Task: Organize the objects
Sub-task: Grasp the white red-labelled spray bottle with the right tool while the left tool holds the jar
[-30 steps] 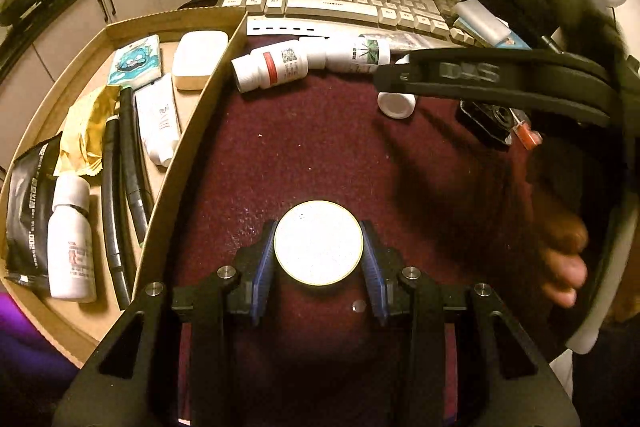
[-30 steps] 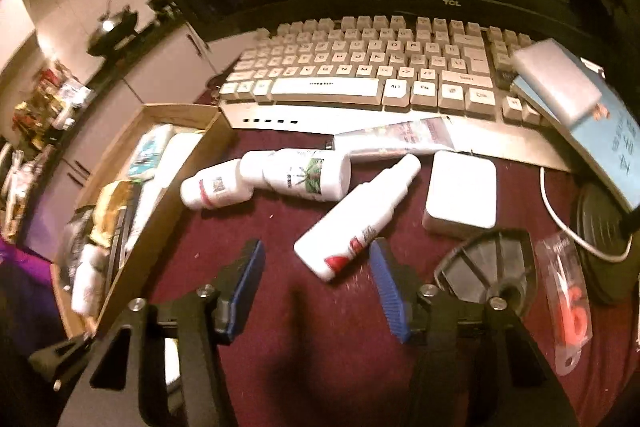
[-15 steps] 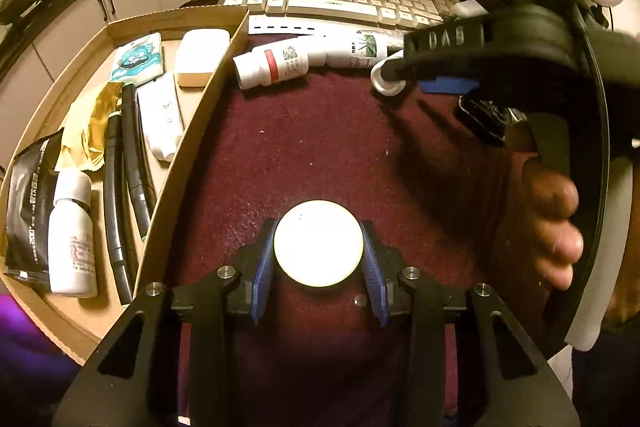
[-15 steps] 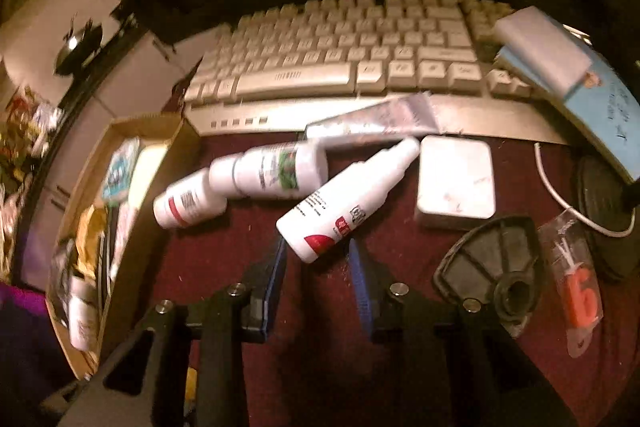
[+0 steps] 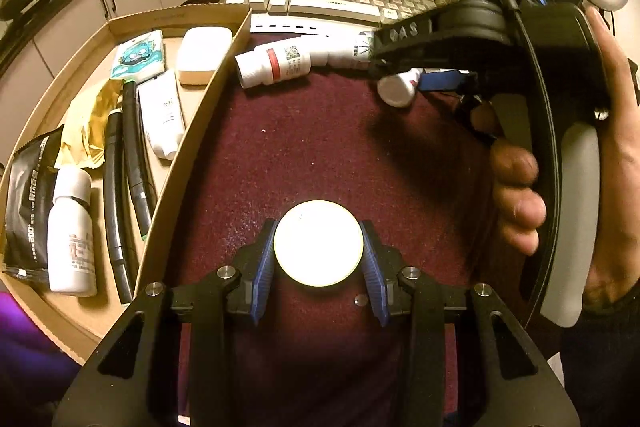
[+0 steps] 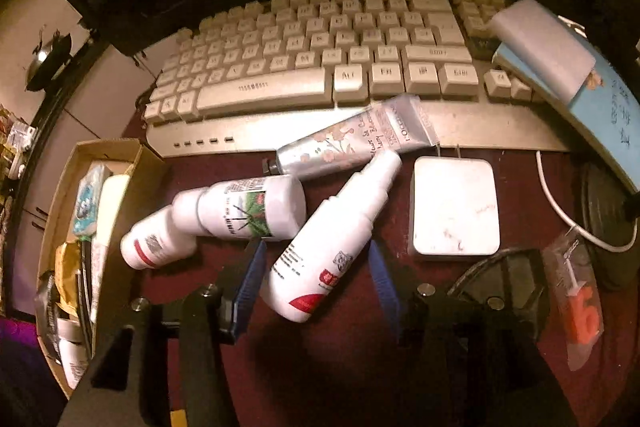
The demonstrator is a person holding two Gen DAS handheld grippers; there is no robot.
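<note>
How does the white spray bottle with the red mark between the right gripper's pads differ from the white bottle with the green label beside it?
The white spray bottle with the red mark is slim with a narrow nozzle; the white bottle with the green label is stubbier with a wide cap. The spray bottle lies diagonally, the green-labelled bottle nearly crosswise. The spray bottle sits between the right gripper pads. Both lie flat on the maroon mat.
</note>
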